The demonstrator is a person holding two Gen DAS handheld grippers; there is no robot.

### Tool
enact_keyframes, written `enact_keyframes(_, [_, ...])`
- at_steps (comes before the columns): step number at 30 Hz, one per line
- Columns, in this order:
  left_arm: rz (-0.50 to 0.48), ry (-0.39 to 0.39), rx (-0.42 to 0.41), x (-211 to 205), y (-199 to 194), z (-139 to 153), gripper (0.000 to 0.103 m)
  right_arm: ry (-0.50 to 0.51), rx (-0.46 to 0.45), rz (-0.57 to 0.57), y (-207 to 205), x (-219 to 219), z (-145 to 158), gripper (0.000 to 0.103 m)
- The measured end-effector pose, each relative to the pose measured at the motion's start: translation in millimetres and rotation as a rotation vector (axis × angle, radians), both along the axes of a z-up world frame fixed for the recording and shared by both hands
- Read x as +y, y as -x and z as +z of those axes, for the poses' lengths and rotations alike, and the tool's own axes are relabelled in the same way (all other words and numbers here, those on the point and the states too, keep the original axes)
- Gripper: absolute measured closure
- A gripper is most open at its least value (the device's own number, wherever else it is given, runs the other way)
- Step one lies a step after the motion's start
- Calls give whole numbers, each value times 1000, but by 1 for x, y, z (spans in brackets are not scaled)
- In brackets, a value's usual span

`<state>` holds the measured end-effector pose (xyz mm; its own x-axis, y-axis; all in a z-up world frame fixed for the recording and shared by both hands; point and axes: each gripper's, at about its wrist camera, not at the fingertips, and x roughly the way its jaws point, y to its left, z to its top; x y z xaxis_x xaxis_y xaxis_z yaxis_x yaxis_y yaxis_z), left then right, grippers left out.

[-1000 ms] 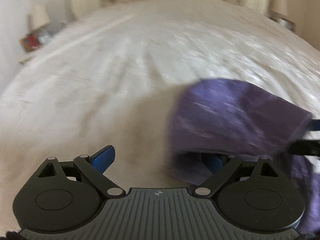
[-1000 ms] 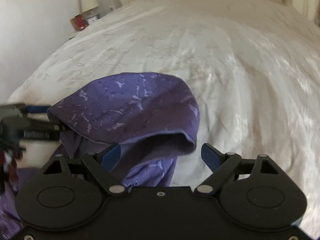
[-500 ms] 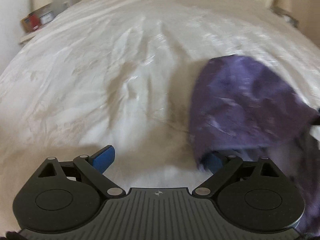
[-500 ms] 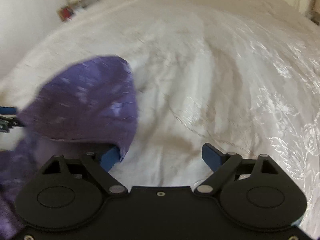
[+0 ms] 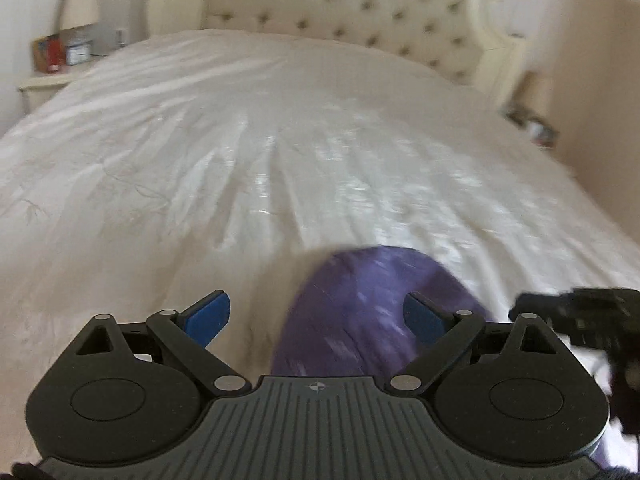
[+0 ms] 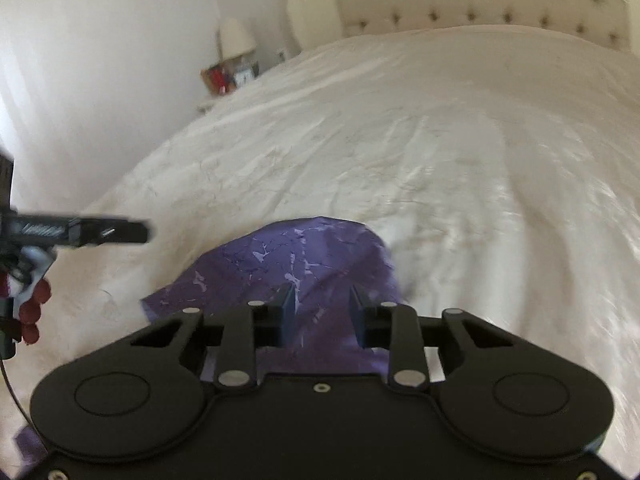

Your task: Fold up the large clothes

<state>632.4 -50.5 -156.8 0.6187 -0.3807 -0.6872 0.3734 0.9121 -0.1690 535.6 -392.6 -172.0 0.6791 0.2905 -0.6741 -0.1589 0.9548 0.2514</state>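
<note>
Left gripper hangs wide open, nothing pinched, over the near edge of the white bed. The purple patterned garment lies bunched there, unfolded. Right gripper is closing above the cloth, pads not yet pressing it. Folding barely begun, I'd say.

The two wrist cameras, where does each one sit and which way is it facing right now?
Left wrist: behind the left gripper, facing the headboard; own jaws wide, right gripper at the edge.
Right wrist: behind the right gripper, jaws closing over the purple garment; left gripper, fingers show.
Shared: white bed, garment, headboard.
</note>
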Motion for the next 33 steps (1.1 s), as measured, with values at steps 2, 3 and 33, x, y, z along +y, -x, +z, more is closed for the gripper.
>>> enact_keyframes(2, [22, -24, 24, -17, -18, -18, 8, 18, 22, 14, -19, 14, -11, 63])
enact_keyframes(3, [20, -52, 42, -24, -24, -27, 8, 25, 34, 17, -25, 18, -18, 63])
enact_keyframes(33, [-116, -75, 146, -22, 8, -110, 8, 151, 103, 257, -126, 24, -51, 28])
